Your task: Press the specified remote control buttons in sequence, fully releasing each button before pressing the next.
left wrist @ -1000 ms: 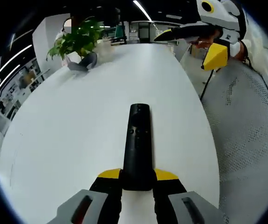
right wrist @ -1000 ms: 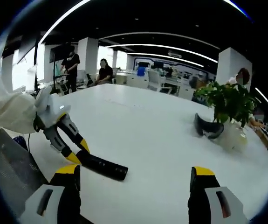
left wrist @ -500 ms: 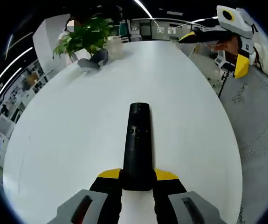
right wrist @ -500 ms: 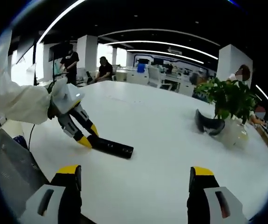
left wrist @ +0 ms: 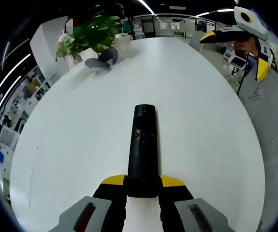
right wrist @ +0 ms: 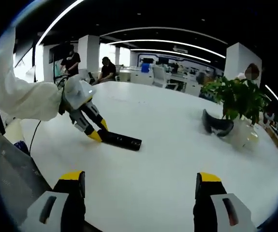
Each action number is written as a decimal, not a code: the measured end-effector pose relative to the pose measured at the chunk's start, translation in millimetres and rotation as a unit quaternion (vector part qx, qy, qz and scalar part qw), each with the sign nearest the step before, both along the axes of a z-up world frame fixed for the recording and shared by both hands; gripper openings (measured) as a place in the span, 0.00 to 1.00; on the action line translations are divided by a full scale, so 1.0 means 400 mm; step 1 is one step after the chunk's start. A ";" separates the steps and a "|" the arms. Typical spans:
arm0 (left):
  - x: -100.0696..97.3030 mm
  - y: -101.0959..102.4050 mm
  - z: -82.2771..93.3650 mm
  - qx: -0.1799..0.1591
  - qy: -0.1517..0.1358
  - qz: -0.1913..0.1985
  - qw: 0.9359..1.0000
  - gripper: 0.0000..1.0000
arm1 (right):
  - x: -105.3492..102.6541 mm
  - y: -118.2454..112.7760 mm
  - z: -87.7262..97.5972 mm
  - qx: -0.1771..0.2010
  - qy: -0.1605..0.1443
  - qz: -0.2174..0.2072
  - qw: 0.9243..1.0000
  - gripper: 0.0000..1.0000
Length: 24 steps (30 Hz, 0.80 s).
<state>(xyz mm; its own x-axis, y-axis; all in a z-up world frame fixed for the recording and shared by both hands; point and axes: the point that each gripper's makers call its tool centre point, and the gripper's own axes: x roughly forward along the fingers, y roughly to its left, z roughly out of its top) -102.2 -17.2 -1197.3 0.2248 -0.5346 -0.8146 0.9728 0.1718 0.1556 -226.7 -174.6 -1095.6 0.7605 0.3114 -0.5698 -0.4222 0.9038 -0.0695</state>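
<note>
The left tongs [left wrist: 142, 186] are clamping the remote control [left wrist: 142, 147] by its near end above the white table [left wrist: 71, 145], while the right tongs [right wrist: 136, 186] are hanging wide apart and well away, so the pressing is likely not yet begun.

Both views low over table [left wrist: 71, 145], facing across; share plant [right wrist: 236, 99].

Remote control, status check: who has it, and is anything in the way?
Left gripper shut on the remote control, held over the white table. Right gripper open, empty, off the buttons. Potted plant stands far off; nothing blocking.
</note>
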 end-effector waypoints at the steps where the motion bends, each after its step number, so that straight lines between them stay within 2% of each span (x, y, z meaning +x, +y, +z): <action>1: 0.005 0.004 0.003 0.000 0.000 0.002 1.000 0.24 | 0.000 -0.001 -0.001 -0.001 0.001 -0.001 1.000 0.94; 8: 0.050 0.013 0.015 -0.009 0.000 0.016 1.000 0.24 | 0.000 -0.003 -0.008 -0.003 0.009 0.000 1.000 0.93; 24: 0.161 0.039 0.021 -0.002 -0.023 0.027 0.999 0.24 | -0.005 -0.002 -0.025 -0.008 0.024 0.001 1.000 0.91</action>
<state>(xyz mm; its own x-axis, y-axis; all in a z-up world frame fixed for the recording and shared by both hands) -38.0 -1.7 -1189.0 0.2903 -0.5234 -0.8011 0.9539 0.2253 0.1985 -228.6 -175.5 -1105.4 0.7312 0.3038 -0.6108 -0.4270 0.9021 -0.0624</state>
